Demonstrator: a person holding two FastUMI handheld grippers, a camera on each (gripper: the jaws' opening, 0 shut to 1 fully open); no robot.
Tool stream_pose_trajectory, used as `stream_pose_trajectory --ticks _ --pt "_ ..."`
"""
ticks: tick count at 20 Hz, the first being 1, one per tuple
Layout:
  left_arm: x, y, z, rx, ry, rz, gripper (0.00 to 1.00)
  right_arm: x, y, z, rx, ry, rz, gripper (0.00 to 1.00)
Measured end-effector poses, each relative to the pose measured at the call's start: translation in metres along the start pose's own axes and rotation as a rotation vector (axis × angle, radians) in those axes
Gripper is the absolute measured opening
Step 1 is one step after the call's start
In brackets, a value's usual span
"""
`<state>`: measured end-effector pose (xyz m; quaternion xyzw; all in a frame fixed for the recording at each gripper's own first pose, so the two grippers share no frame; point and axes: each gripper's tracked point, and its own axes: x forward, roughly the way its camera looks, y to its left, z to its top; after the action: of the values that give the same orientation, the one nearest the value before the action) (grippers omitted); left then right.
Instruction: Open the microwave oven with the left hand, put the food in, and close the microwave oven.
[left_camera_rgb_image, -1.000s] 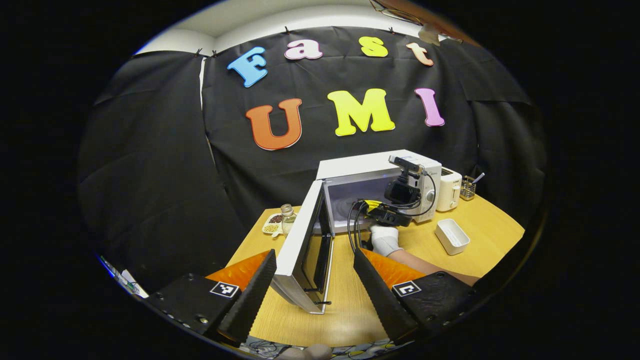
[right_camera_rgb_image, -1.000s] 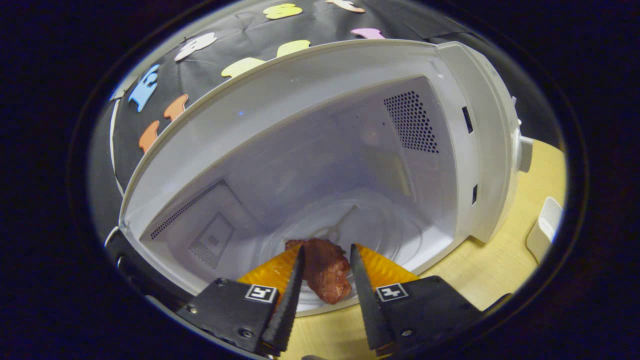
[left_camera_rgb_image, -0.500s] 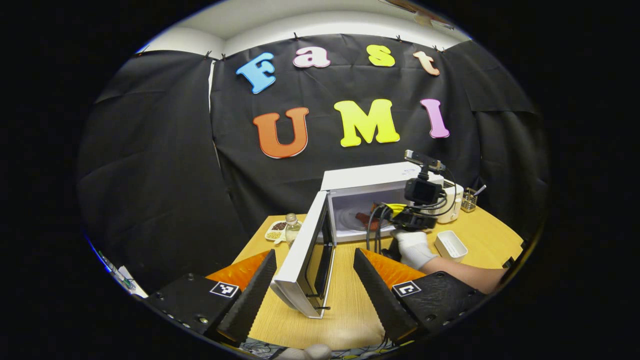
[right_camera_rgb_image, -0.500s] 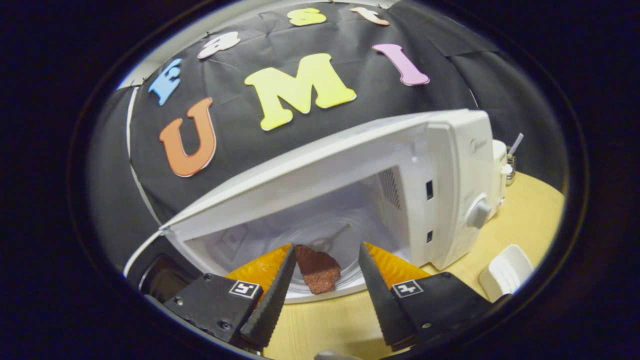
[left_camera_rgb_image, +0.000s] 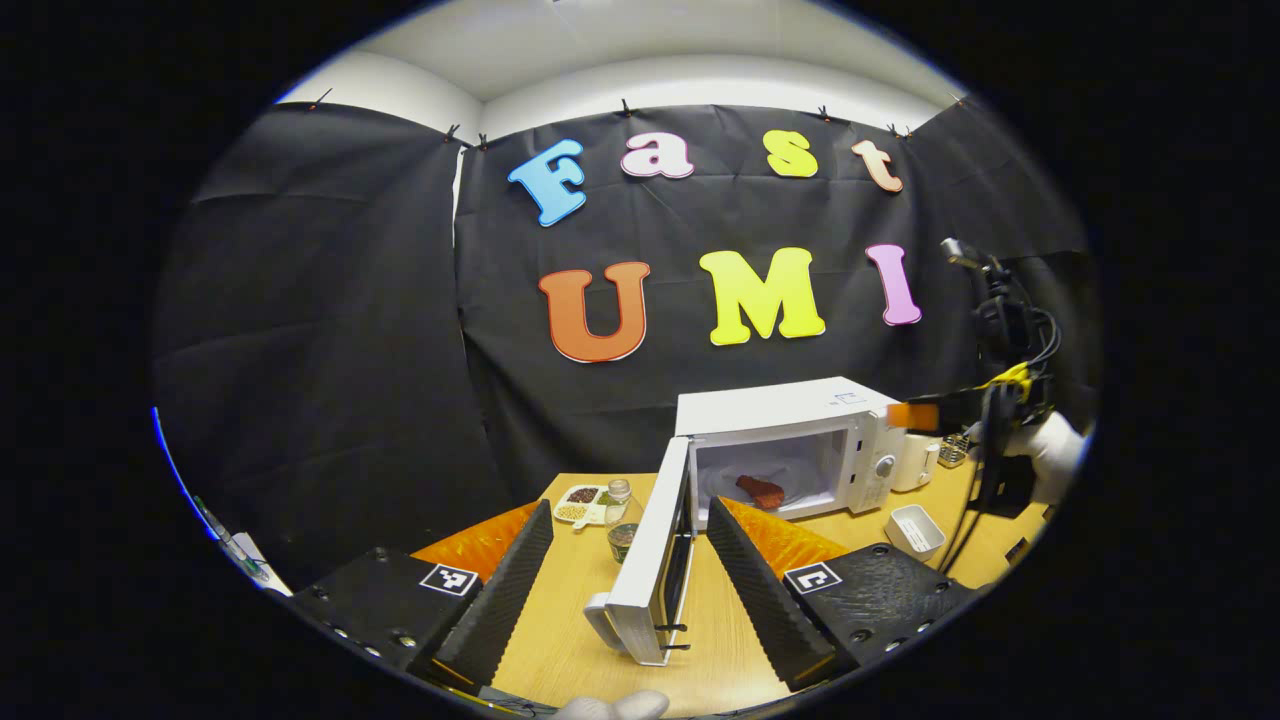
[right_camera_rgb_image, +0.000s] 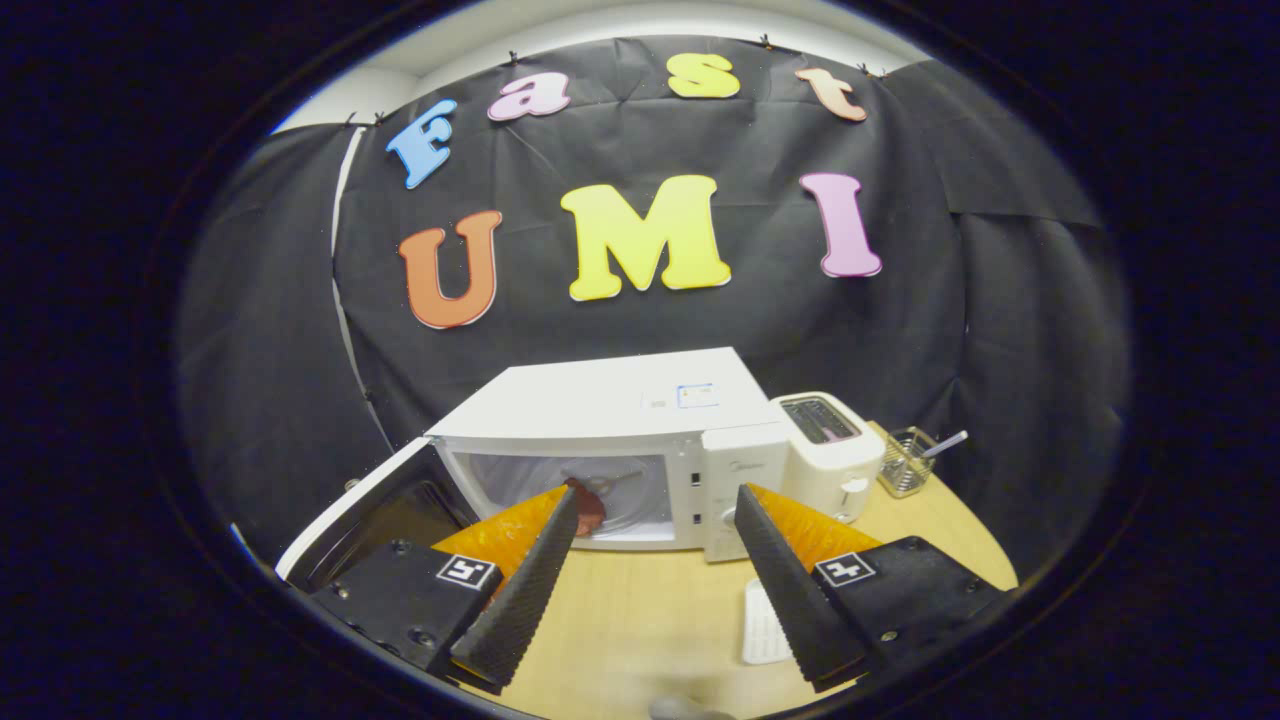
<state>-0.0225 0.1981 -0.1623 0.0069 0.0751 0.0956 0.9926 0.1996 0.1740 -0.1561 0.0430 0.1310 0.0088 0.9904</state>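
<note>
Left gripper view: my left gripper (left_camera_rgb_image: 628, 580) fingers gape wide, empty, straddling the open door (left_camera_rgb_image: 655, 560); food (left_camera_rgb_image: 762, 491) sits inside the microwave (left_camera_rgb_image: 785, 445). Right gripper view: right gripper (right_camera_rgb_image: 650, 585) wide apart, empty, off the tabletop (right_camera_rgb_image: 640, 620). Next I push the door shut.

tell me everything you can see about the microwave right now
The microwave is a white, boxy countertop oven standing upright on the wooden table, beside a white toaster. Its side-hinged door, white-framed with a dark window, swings wide open. A reddish-brown piece of food lies inside on the turntable. The control panel with knobs sits next to the opening. No gripper touches it.
</note>
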Motion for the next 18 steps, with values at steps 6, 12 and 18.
stream_pose_trajectory --ticks 6,12,18 --pt "0.007 0.017 -0.008 -0.018 0.001 0.003 0.94 -0.078 -0.068 0.011 -0.045 -0.001 -0.072 1.00" --pt "0.005 0.016 -0.001 -0.020 -0.044 0.011 0.17 -0.116 -0.120 0.024 0.035 -0.008 -0.151 1.00" --pt "0.023 0.039 -0.032 -0.024 -0.014 0.071 0.09 -0.133 -0.141 0.033 0.025 0.000 -0.182 1.00"
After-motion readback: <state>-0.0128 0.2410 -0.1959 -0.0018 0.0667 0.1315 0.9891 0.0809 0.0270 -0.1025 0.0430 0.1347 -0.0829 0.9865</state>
